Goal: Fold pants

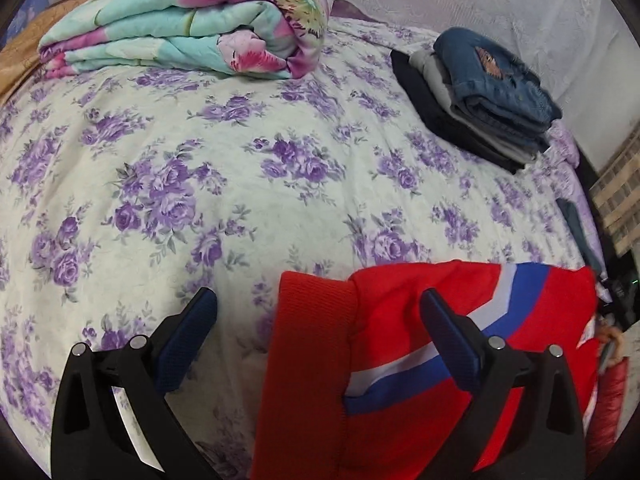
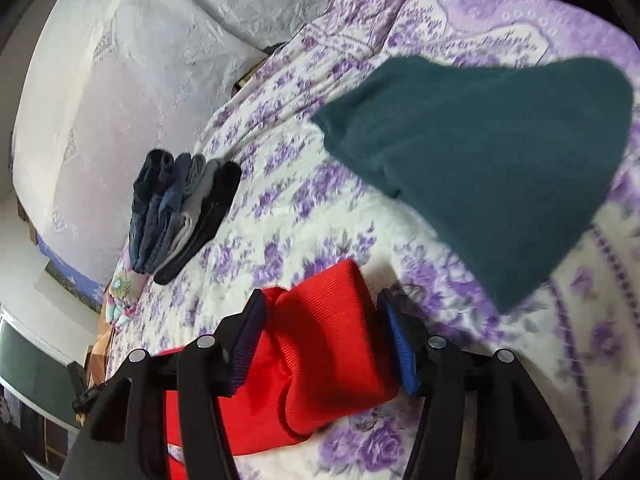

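Red pants (image 1: 384, 312) with a blue and white stripe lie on the flowered bed sheet (image 1: 200, 168), their ribbed band toward the bed's middle. My left gripper (image 1: 318, 304) hovers over them wide open: its left finger is above bare sheet and its right finger is above the striped part, with nothing pinched. In the right wrist view a bunched ribbed end of the red pants (image 2: 328, 340) rests on the bed between the fingers of my right gripper (image 2: 322, 310). Its pads stand apart on either side of the cloth and I see no pinch.
A folded floral quilt (image 1: 180, 28) lies at the far left of the bed. A stack of folded dark pants and jeans (image 1: 488, 96) (image 2: 180, 212) sits near the wall. A dark teal garment (image 2: 480, 160) lies spread to the right. The bed's edge runs along the right.
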